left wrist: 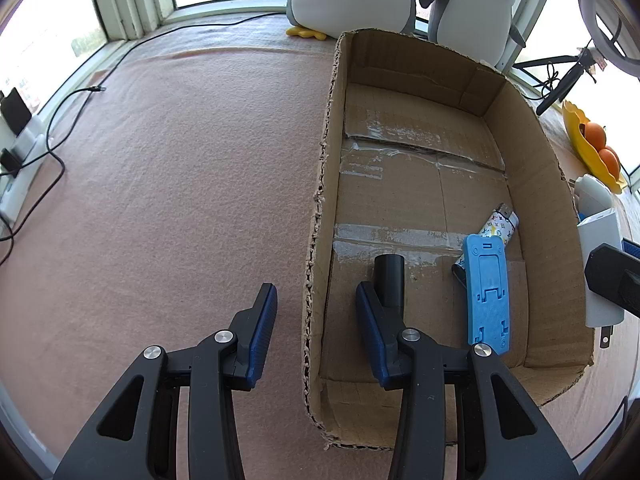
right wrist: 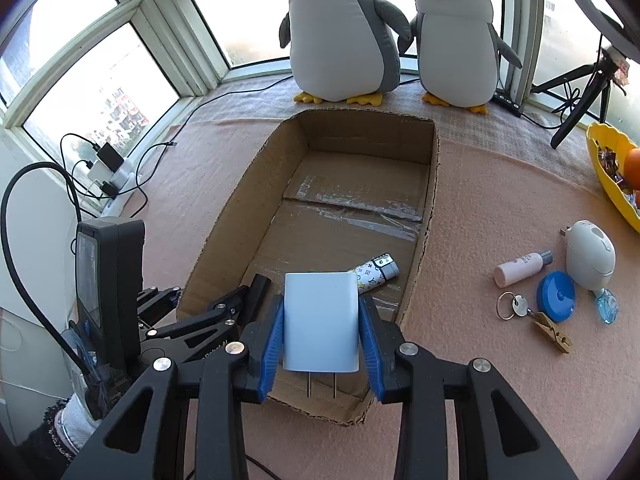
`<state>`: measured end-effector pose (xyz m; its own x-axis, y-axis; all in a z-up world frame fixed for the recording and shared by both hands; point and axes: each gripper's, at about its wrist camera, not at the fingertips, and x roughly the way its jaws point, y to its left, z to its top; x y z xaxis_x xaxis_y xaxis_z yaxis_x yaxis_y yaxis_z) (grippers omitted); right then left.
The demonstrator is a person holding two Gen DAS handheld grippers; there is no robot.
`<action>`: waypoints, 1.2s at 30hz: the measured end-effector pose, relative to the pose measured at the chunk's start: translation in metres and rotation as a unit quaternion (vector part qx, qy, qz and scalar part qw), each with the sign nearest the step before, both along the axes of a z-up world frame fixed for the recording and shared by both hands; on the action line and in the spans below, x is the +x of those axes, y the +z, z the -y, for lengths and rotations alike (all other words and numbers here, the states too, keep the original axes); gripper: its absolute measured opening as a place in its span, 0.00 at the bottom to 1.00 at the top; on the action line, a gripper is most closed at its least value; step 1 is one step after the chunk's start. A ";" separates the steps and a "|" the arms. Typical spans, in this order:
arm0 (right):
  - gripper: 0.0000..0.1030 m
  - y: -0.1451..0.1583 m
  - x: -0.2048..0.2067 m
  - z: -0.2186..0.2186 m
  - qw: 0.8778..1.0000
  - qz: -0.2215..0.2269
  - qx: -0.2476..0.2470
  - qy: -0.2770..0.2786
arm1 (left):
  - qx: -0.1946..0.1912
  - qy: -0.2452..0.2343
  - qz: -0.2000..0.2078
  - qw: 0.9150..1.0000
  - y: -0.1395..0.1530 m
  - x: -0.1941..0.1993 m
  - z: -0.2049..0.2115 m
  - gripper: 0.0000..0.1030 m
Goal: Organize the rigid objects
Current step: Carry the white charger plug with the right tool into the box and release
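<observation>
An open cardboard box (right wrist: 426, 216) lies on the pink cloth. On its floor are a patterned lighter (left wrist: 500, 226), a blue plastic stand (left wrist: 486, 292) and a black cylinder (left wrist: 389, 280). My left gripper (left wrist: 315, 288) points down over the box's left wall; its jaws stand apart, one finger on each side of the wall, and grip nothing. My right gripper (right wrist: 322, 300) is shut on a white plug adapter (right wrist: 320, 328), whose prongs point back toward the camera, above the near end of the box. The adapter (left wrist: 600, 264) also shows at the right edge of the left wrist view.
Right of the box lie a white bottle (right wrist: 522, 268), a blue round case (right wrist: 556, 297), a white egg-shaped device (right wrist: 590, 256), a key ring (right wrist: 514, 306) and a clothespin (right wrist: 554, 334). A yellow fruit bowl (right wrist: 608, 168), two plush penguins (right wrist: 340, 32) and a power strip with cables (right wrist: 108, 168) line the edges.
</observation>
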<state>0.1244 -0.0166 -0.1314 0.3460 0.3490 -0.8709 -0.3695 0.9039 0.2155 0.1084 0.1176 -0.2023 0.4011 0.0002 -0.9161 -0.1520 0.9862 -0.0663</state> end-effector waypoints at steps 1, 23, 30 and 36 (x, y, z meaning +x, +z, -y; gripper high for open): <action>0.31 -0.002 0.001 -0.002 1.000 0.000 -0.003 0.001 | 0.000 0.000 0.000 1.000 0.000 0.000 0.000 0.40; 0.32 -0.024 0.010 -0.016 0.999 -0.004 -0.048 0.011 | 0.000 0.000 0.000 1.000 0.000 0.000 0.000 0.40; 0.38 -0.021 0.007 -0.018 0.999 0.005 -0.050 0.016 | 0.000 0.000 0.000 1.000 0.000 0.000 0.000 0.40; 0.44 -0.019 0.007 -0.016 0.999 0.008 -0.051 0.013 | 0.000 0.001 0.001 1.000 -0.001 0.000 -0.001 0.40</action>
<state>0.1316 -0.0008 -0.1502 0.3526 0.2669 -0.8969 -0.3955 0.9112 0.1157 0.1082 0.1183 -0.2032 0.4025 0.0000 -0.9154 -0.1531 0.9859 -0.0673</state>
